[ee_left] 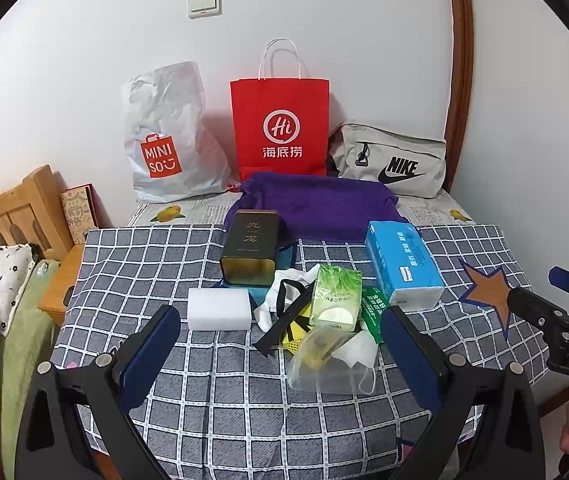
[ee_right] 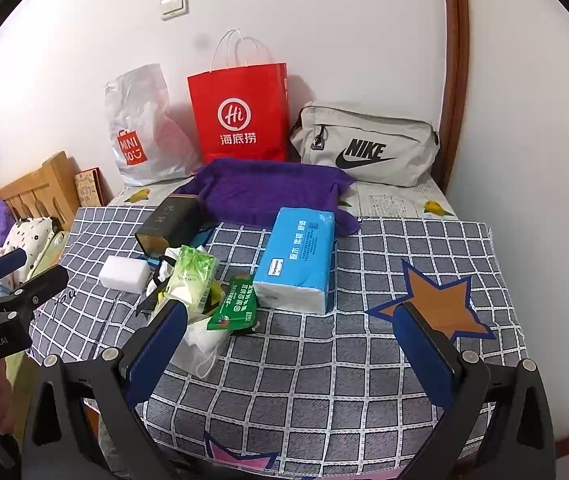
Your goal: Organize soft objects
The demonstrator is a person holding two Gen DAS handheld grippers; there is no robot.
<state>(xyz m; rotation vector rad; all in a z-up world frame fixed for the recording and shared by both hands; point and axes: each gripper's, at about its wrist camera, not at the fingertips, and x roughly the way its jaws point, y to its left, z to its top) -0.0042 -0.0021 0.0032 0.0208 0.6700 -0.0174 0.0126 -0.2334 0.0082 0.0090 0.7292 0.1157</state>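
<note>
Both the left gripper (ee_left: 280, 340) and right gripper (ee_right: 290, 336) hover with fingers apart; approach the blue plastic-wrapped tissue pack (ee_right: 296, 258), mid-frame, squarely and squeeze gently.

The counter (ee_left: 244, 400) is covered by a grey checked cloth (ee_left: 144, 264) printed with an orange star (ee_right: 440, 304); a fruit-patterned sheet (ee_left: 188, 212) is seen at the back. On the cloth are laid a white foam block (ee_left: 219, 309), a dark tin (ee_left: 250, 254), a blue tissue pack (ee_left: 402, 266), a green tissue pack (ee_left: 335, 300), a green sachet (ee_right: 234, 308) and a face mask (ee_left: 354, 354). Against the wall are set a Miniso bag (ee_left: 168, 136), a red paper bag (ee_left: 280, 124) and a grey Nike pouch (ee_left: 390, 160), with a purple towel (ee_left: 316, 204) spread before them.
</note>
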